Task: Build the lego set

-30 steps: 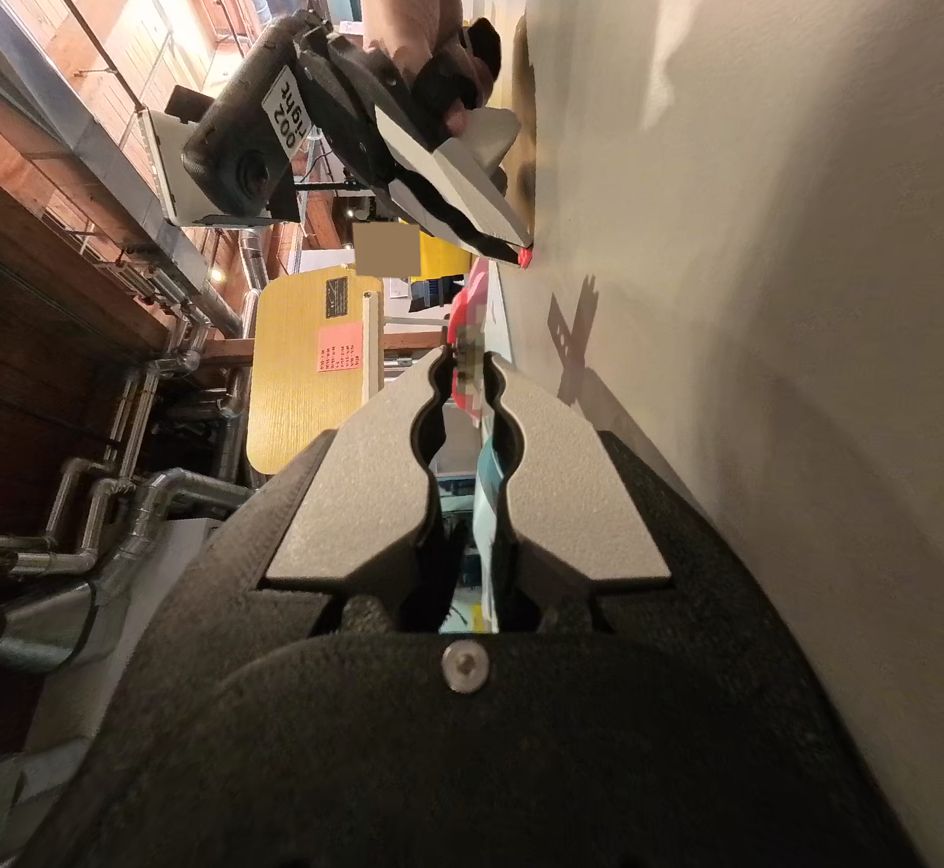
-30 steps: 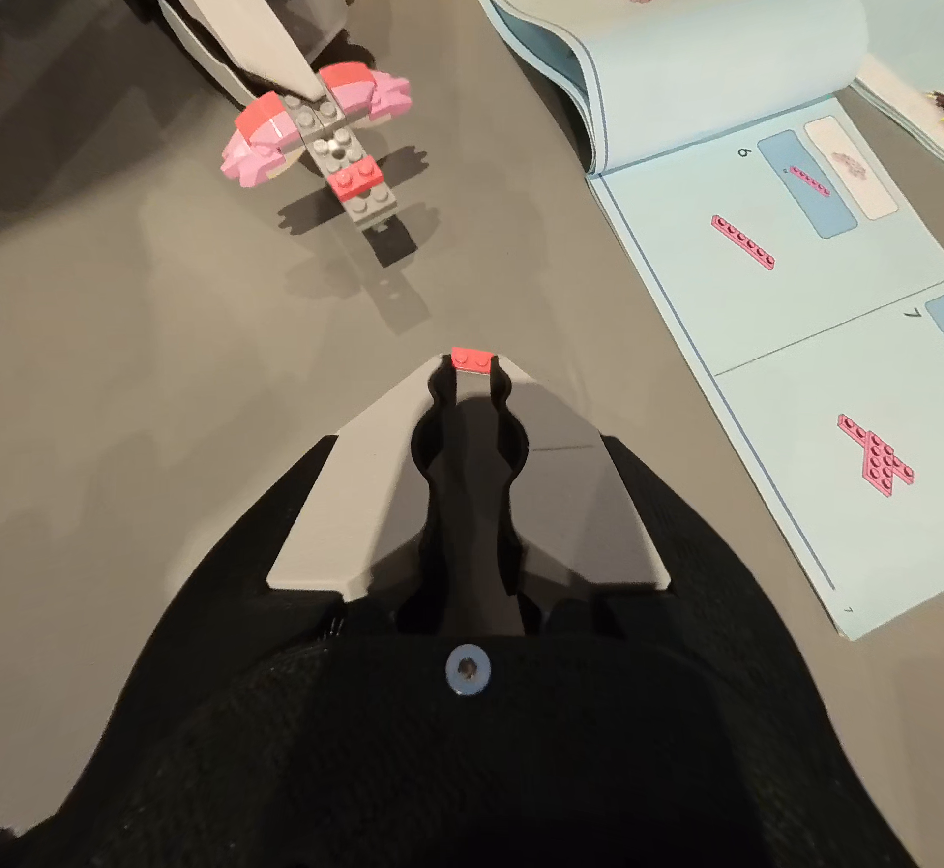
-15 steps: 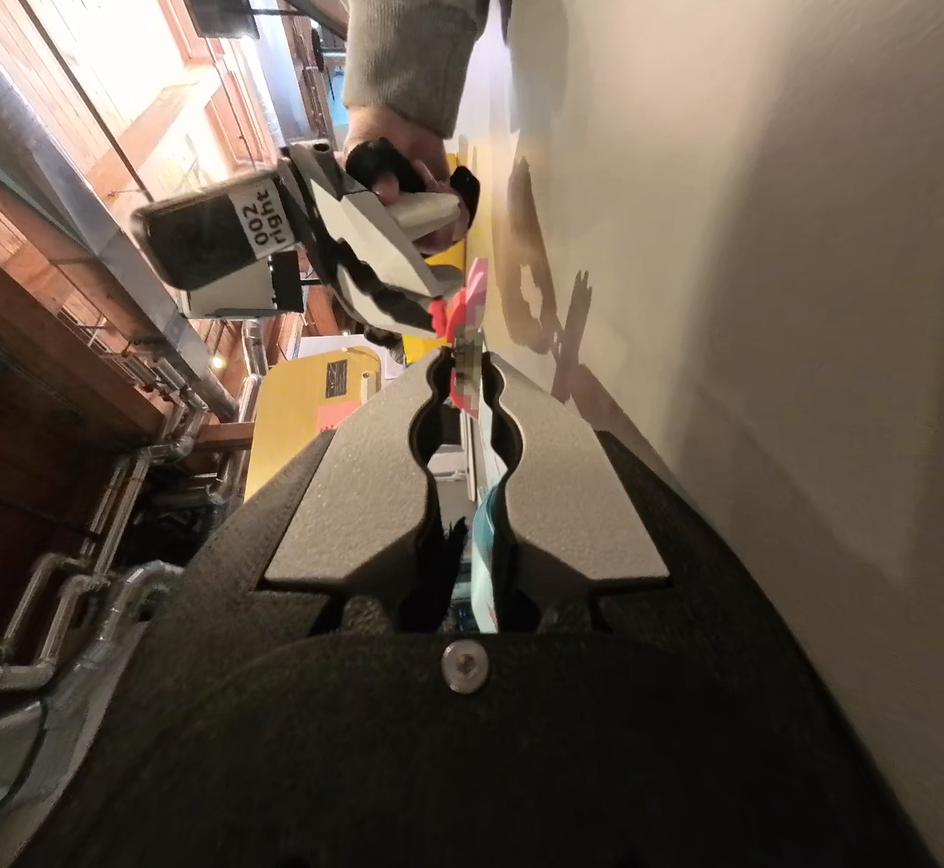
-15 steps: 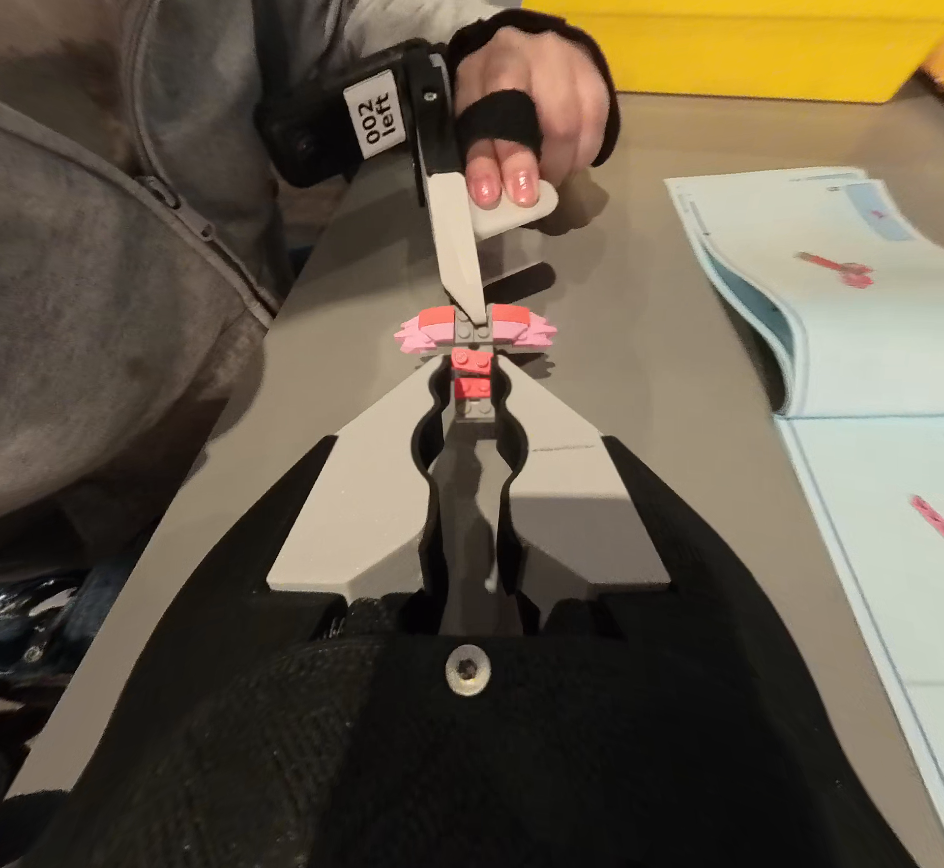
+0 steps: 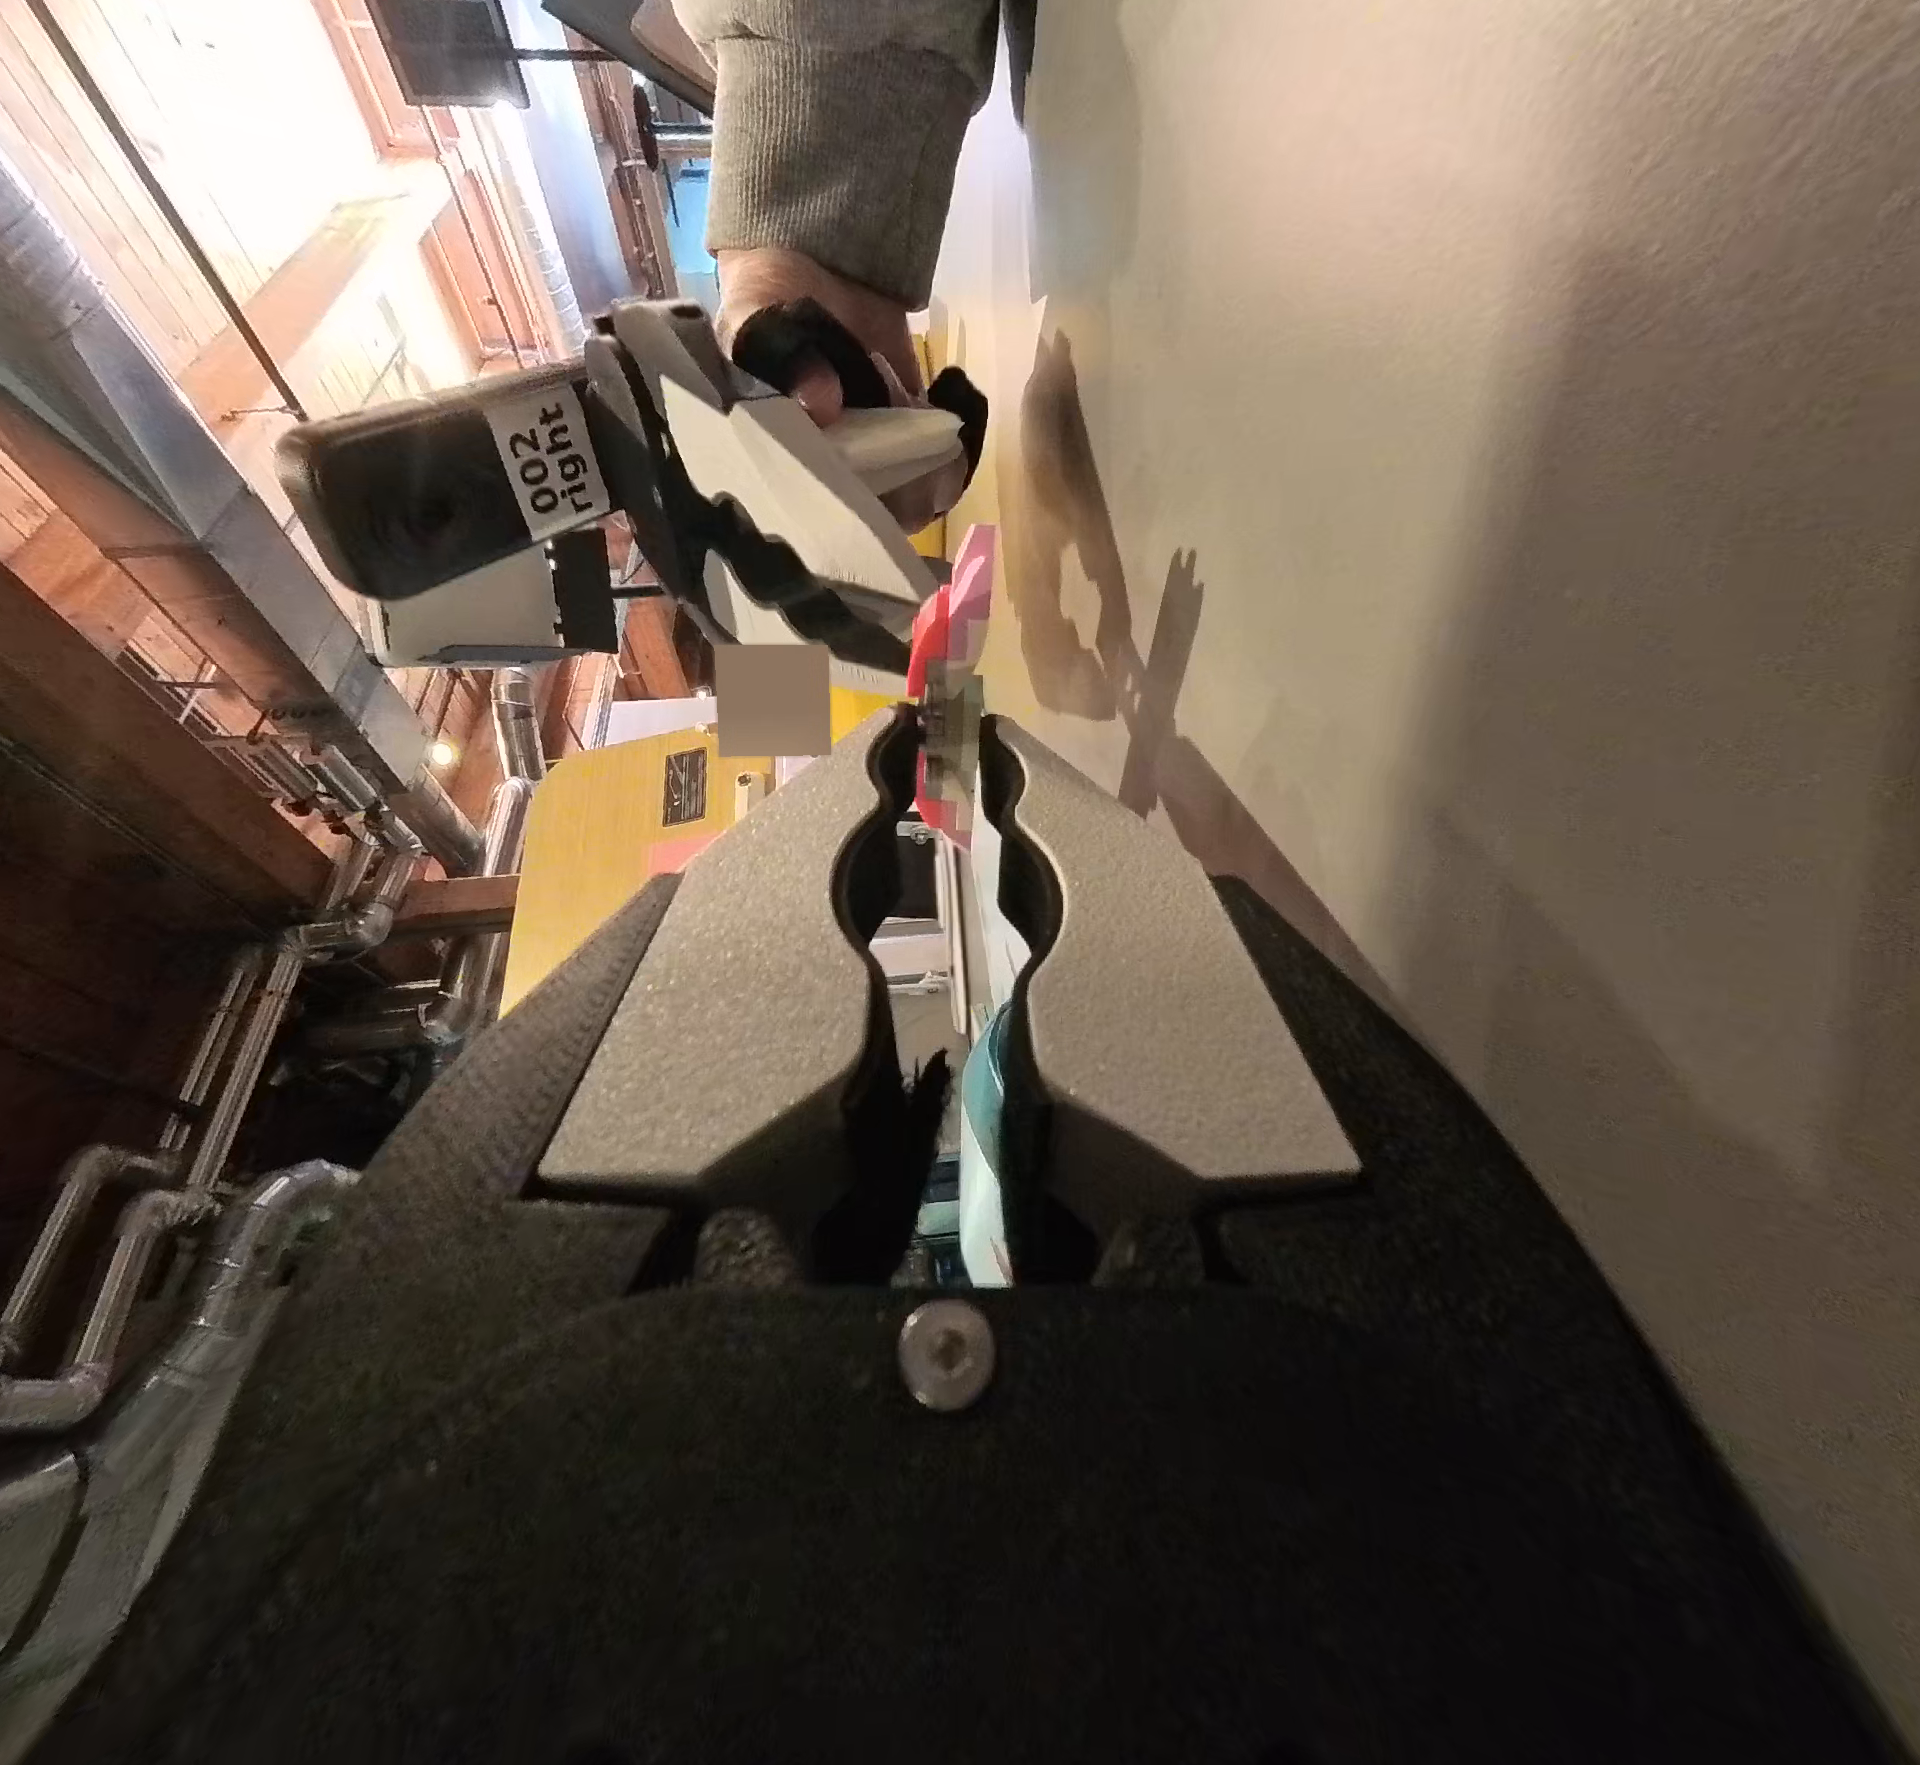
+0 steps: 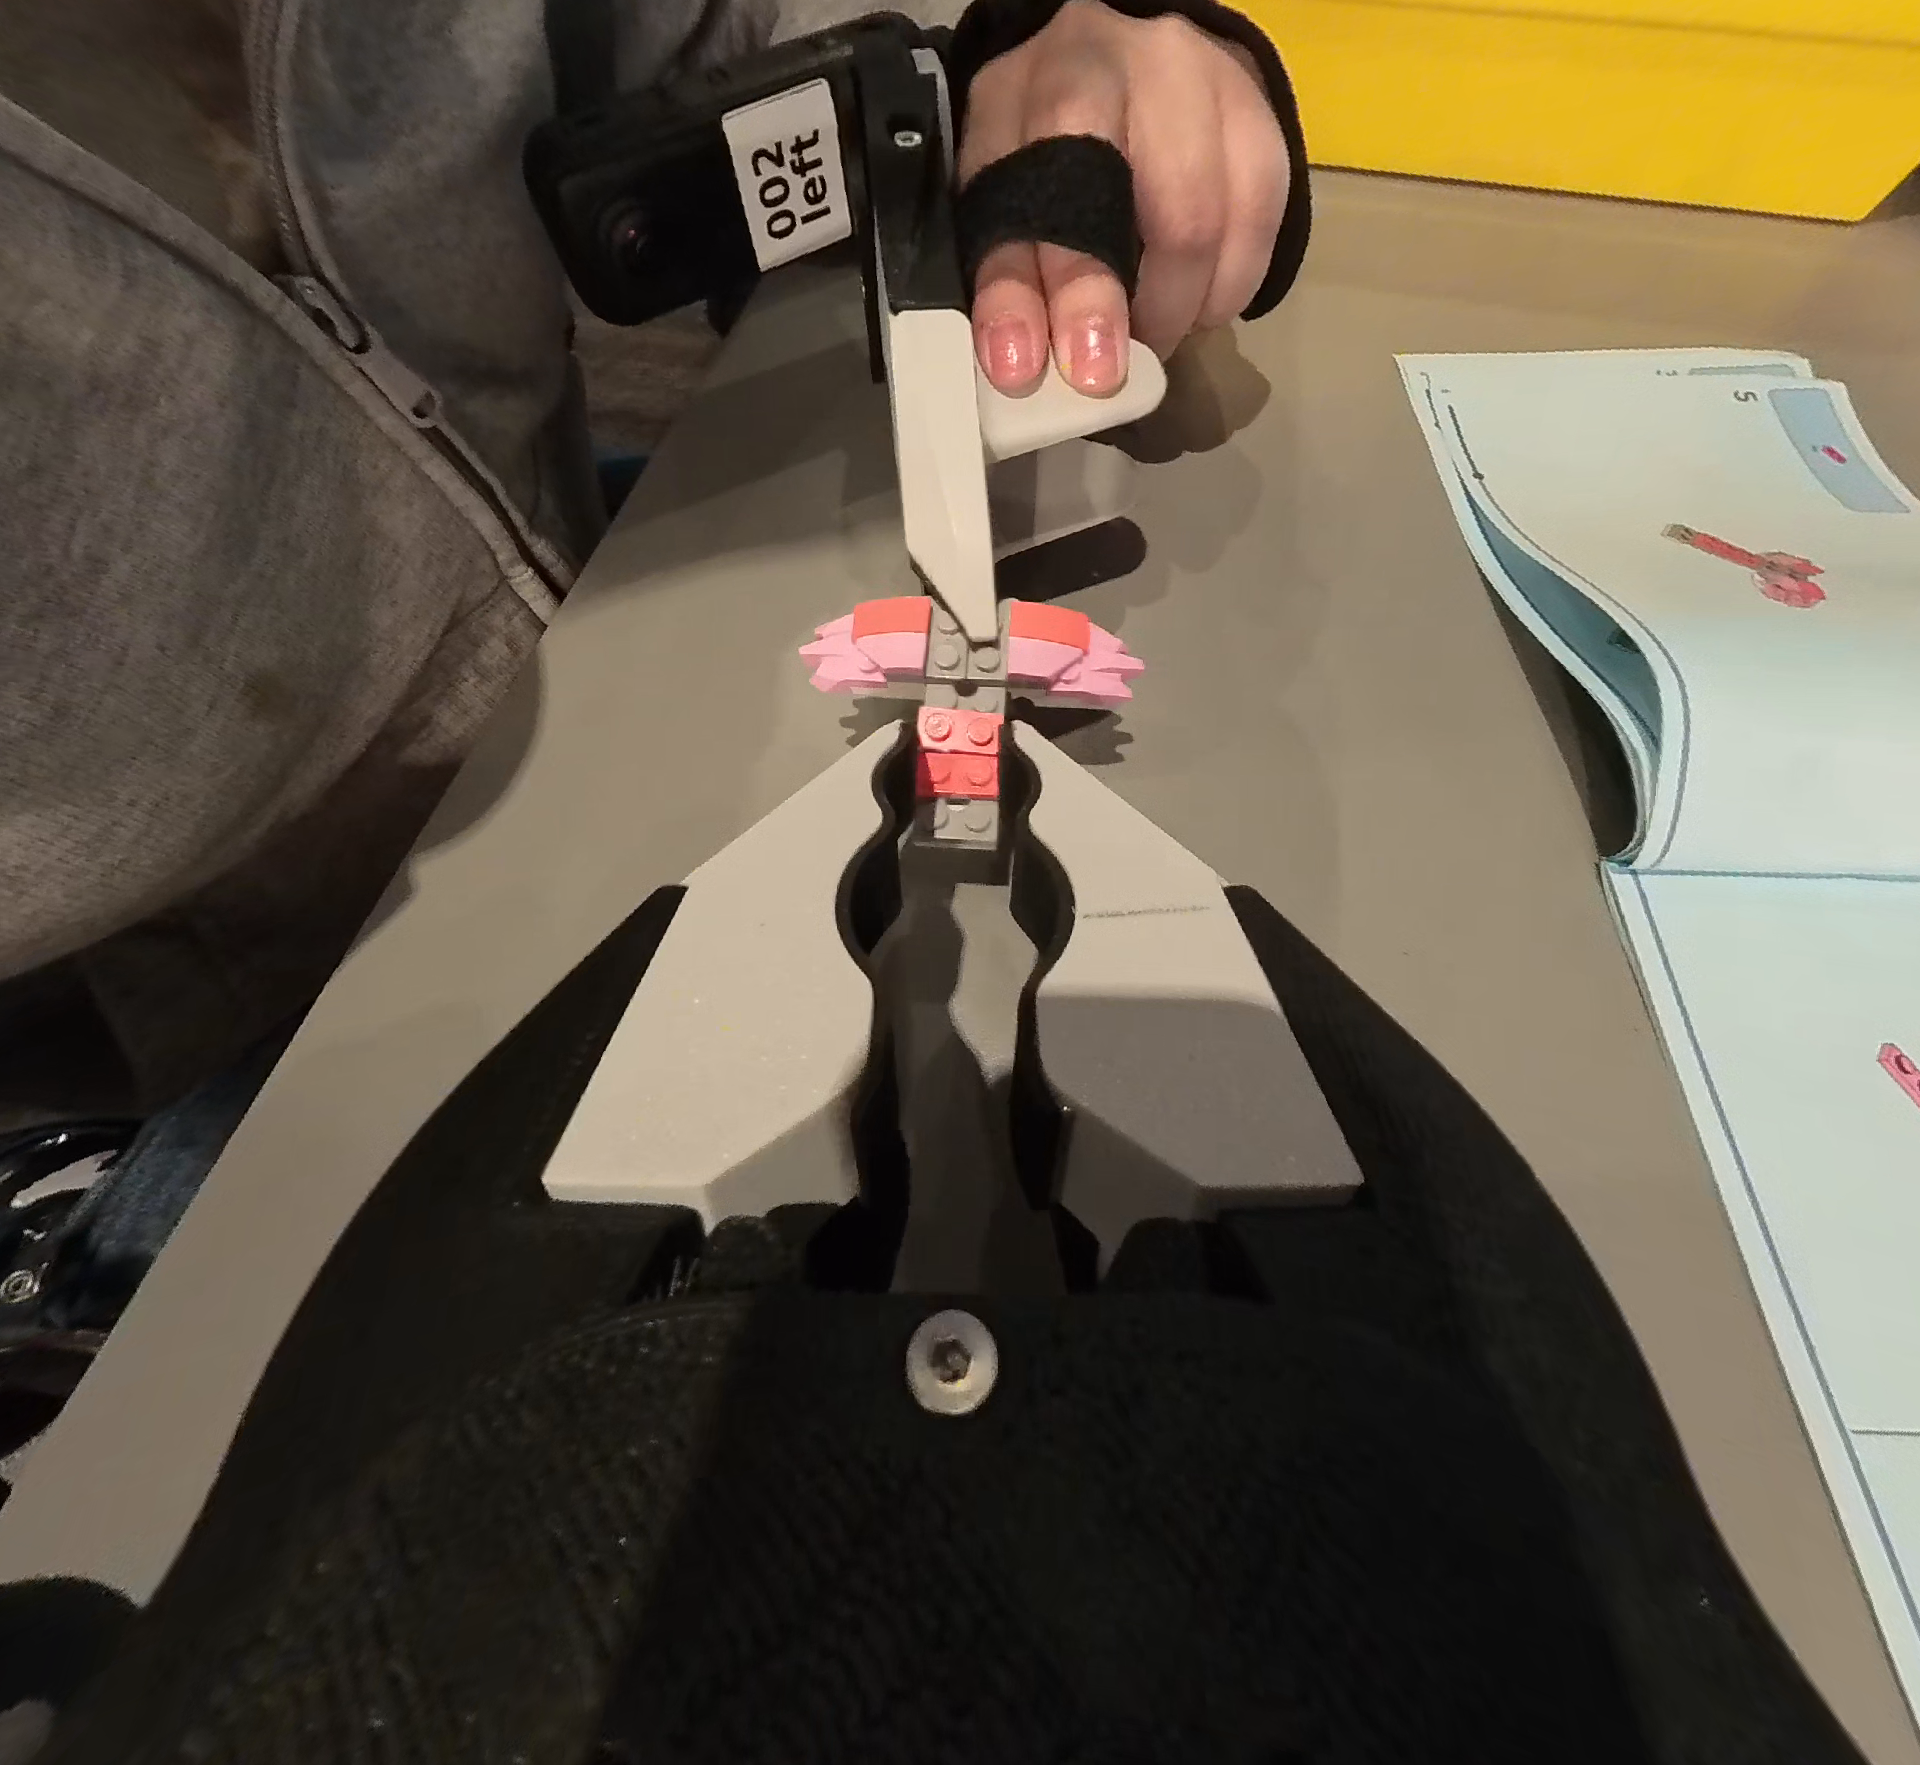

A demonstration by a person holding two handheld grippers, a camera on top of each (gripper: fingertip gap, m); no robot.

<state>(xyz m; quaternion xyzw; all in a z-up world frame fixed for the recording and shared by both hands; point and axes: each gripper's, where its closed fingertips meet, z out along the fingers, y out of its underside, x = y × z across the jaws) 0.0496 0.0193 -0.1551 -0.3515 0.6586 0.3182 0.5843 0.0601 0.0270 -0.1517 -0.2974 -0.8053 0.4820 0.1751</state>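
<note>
Currently | right gripper [image 6: 958, 765] clenches red plate [image 6: 958, 773] over model [image 6: 966, 676] | left gripper [image 5: 940, 728] clamps model | risk: misaligned studs, plate pops off.

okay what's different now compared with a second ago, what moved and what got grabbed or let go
The right gripper, shut on a small red plate, carried it from over the bare table to the lego model's grey stem, where it now sits just behind the red piece already there. It has not let go. The left gripper stayed clamped on the lego model at its pink wings. The instruction booklet lies open as before.
</note>
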